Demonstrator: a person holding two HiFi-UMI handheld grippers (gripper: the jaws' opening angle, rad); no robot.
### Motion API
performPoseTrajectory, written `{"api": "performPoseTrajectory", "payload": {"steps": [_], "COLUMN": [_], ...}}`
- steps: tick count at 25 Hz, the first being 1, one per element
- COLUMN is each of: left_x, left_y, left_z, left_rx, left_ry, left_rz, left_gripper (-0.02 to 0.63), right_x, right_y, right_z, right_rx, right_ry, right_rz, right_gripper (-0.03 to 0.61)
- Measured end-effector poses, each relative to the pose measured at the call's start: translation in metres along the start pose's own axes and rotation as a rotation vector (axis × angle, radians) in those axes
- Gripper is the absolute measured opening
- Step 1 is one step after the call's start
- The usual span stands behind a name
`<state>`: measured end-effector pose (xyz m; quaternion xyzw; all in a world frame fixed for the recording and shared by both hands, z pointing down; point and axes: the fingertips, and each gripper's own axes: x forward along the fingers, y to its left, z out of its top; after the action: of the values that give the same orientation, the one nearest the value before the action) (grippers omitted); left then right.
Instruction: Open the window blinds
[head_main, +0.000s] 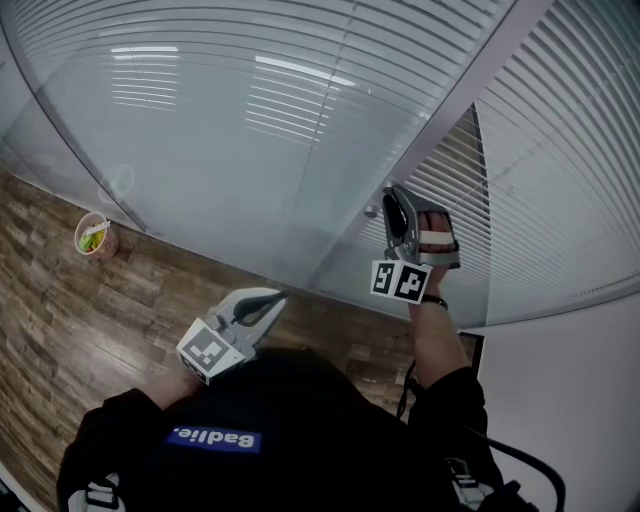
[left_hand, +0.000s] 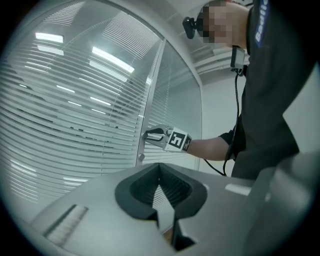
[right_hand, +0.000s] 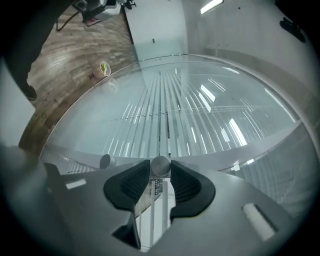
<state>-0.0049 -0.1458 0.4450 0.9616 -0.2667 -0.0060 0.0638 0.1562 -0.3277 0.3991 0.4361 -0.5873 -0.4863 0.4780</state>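
Two grippers: left gripper (left_hand: 160, 166) is sitting closed, empty; only right gripper view is showing right gripper (right_hand: 160, 169) jaws apart around knob (right_hand: 160, 164), frame centre.

Right gripper (head_main: 391, 202) at the knob (head_main: 371, 212) beside the blinds (head_main: 560, 150).

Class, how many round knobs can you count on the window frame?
2: one knob between the jaws of the right gripper, a second knob beside it. More may be hidden.
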Motion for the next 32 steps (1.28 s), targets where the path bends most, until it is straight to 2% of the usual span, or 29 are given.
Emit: {"api": "performPoseTrajectory", "payload": {"steps": [6, 10, 19, 29, 32], "left_x": [-0.001, -0.002, -0.002, -0.005, -0.007], "left_y": [0.0, 0.002, 0.001, 0.0, 0.001], "left_z": [0.0, 0.0, -0.004, -0.006, -0.007], "left_rx": [0.0, -0.002, -0.001, 0.004, 0.002], "left_ry": [0.0, 0.0, 0.005, 0.014, 0.018], "left_rz": [0.0, 0.003, -0.007, -0.016, -0.017], "left_gripper": [-0.002, -0.001, 0.0, 0.0, -0.001], "right_x": [0.005, 0.005, 0.007, 0.009, 0.009], "right_y": [0.0, -0.002, -0.007, -0.012, -0.015], "right_z": [-0.001, -0.001, 0.001, -0.005, -0.007], "right_rx": [-0.071, -0.011, 0.297, 0.789, 0.969], "right_ry": [0.015, 0.024, 0.05, 0.06, 0.056], "right_rz": [-0.009, -0.022, -0.052, -0.121, -0.132], "right_gripper": [0.114, 0.11, 0.115, 0.129, 0.129]}}
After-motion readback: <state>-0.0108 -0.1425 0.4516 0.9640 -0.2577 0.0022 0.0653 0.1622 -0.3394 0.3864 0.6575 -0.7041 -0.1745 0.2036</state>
